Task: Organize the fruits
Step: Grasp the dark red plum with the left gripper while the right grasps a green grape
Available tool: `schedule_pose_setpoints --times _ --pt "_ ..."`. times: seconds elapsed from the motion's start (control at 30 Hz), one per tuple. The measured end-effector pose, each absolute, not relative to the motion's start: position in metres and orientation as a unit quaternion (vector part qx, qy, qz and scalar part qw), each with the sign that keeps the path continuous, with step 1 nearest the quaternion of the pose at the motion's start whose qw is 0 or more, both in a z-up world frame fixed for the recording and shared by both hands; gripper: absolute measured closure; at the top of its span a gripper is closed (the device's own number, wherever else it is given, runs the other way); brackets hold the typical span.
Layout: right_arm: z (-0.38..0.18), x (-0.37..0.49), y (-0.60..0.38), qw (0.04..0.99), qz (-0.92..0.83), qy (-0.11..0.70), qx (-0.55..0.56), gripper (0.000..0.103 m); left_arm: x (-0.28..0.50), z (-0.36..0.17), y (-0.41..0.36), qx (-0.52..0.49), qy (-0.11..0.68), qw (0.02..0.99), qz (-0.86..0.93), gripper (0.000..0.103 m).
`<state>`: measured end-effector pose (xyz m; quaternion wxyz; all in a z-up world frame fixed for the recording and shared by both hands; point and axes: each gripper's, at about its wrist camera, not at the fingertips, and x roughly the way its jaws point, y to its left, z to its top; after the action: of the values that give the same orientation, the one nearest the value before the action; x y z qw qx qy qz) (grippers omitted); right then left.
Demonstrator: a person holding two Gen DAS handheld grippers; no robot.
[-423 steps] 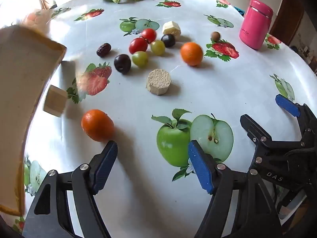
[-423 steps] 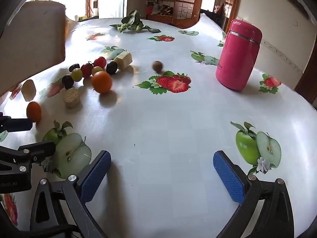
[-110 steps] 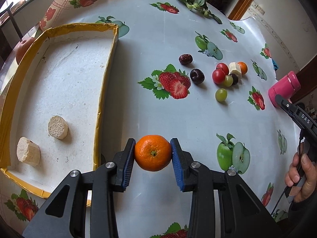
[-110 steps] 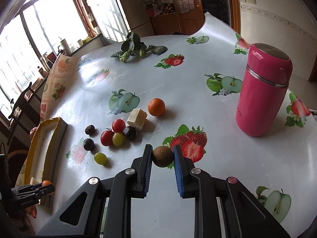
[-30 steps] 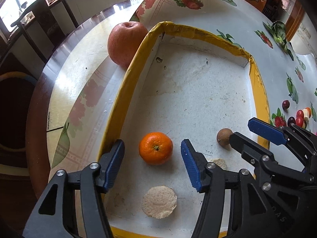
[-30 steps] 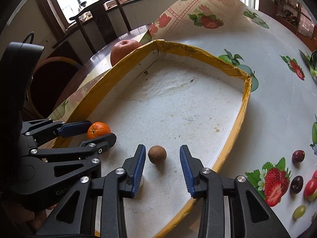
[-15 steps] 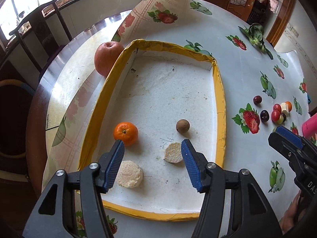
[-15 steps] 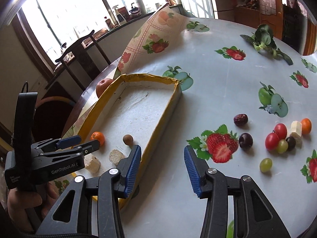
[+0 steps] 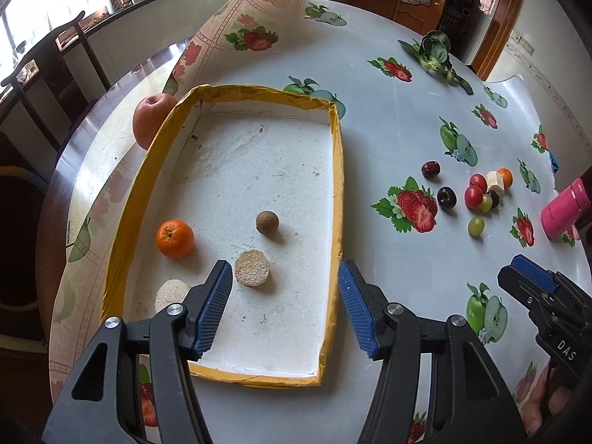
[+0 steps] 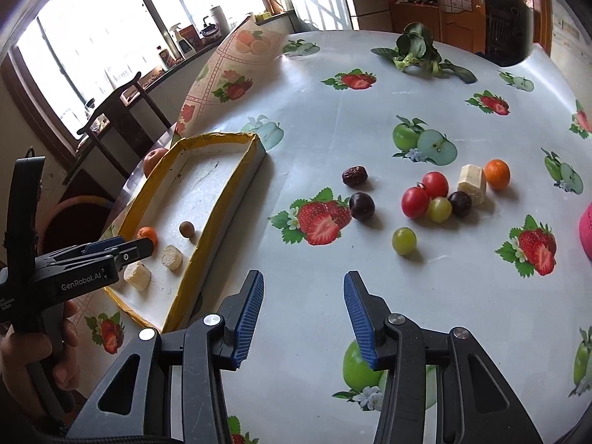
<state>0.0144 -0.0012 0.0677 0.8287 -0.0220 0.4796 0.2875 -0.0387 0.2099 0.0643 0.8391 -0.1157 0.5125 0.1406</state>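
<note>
Both grippers have been drawn back from the tray [image 9: 335, 199], jaws parted and empty; the tangerine [image 9: 174, 238] lies inside. Next, loose fruit [image 10: 404, 240] at far right must be fetched.

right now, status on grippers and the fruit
Left gripper and right gripper both open, empty. Tangerine and brown fruit in yellow tray. Grapes, tomatoes, second tangerine loose on table; path clear.
</note>
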Motion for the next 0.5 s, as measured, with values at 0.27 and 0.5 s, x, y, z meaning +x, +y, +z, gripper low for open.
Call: schedule_pose_setpoints --times 0.27,0.5 --pt "0.063 0.016 -0.044 0.836 0.259 0.484 -0.008 0.056 -0.026 0.067 0.173 -0.105 0.517 0.842 0.112 0.045" --pt "0.060 0.023 -0.073 0.842 0.234 0.485 0.007 0.056 -0.012 0.062 0.148 -0.097 0.522 0.843 0.087 0.045"
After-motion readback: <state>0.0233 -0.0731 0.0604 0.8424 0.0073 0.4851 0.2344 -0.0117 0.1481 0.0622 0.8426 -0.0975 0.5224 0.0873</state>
